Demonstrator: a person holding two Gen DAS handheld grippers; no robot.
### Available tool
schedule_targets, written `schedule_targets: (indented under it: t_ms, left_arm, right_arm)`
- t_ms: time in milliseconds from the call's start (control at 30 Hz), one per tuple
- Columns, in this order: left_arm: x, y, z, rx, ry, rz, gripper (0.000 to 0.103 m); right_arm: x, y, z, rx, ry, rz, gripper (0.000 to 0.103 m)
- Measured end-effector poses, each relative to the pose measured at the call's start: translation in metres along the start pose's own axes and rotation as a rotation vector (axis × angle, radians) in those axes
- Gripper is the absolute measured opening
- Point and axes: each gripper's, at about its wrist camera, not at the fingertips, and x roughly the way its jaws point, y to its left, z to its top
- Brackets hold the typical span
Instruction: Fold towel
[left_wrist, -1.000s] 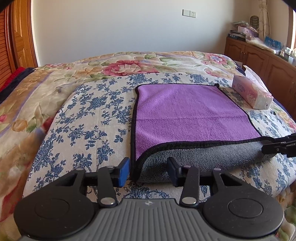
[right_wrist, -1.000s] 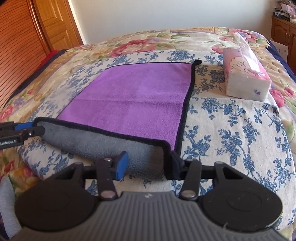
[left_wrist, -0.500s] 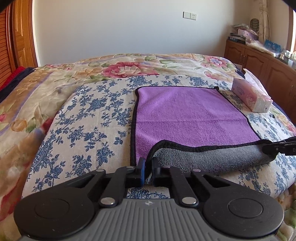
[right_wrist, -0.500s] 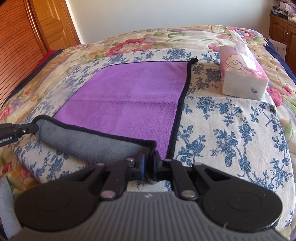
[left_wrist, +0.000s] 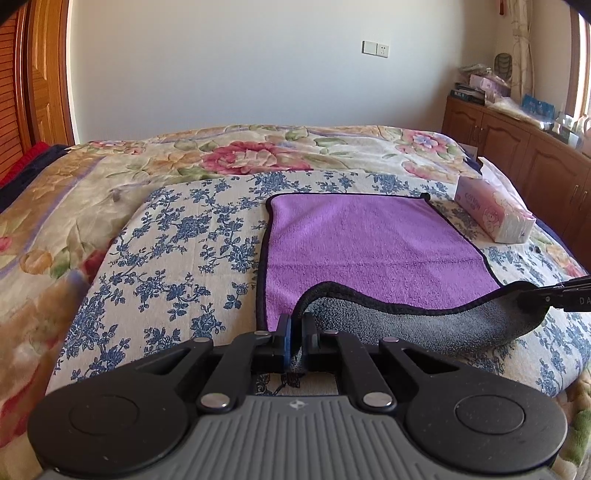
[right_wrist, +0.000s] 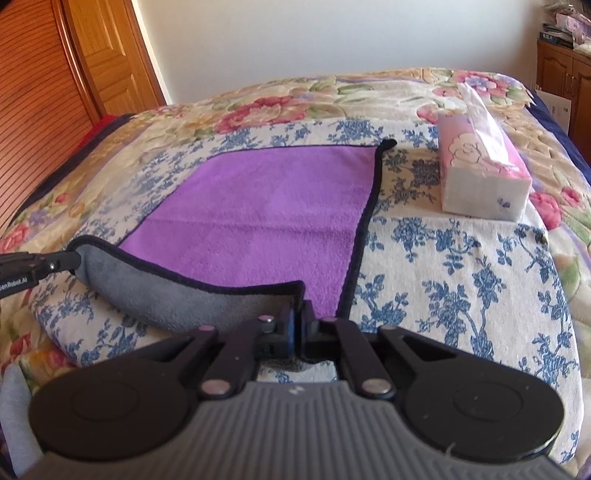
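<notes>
Both claws, wide a second ago, have closed. Left gripper (left_wrist: 296, 334) now pinches the near left corner of the purple towel (left_wrist: 369, 251); right gripper (right_wrist: 297, 326) pinches its near right corner. The near hem is lifted, grey underside showing and sagging between them. Both grippers tilt down toward the bed (left_wrist: 166, 251). The towel's far part lies flat on the blue-flowered quilt, tissue pack (right_wrist: 480, 177) near its far right corner.
</notes>
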Motion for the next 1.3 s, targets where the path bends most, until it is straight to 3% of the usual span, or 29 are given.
schedule_targets:
  t_ms: [633, 1300]
  left_arm:
    - [-0.003, 0.0, 0.022, -0.019, -0.063, -0.024, 0.006]
    - [0.018, 0.0, 0.036, -0.003, -0.068, -0.011, 0.006]
  right_arm:
    - [-0.01, 0.004, 0.017, -0.034, -0.115, 0.001, 0.004]
    - [0.018, -0.006, 0.03, -0.082, -0.121, -0.03, 0.004]
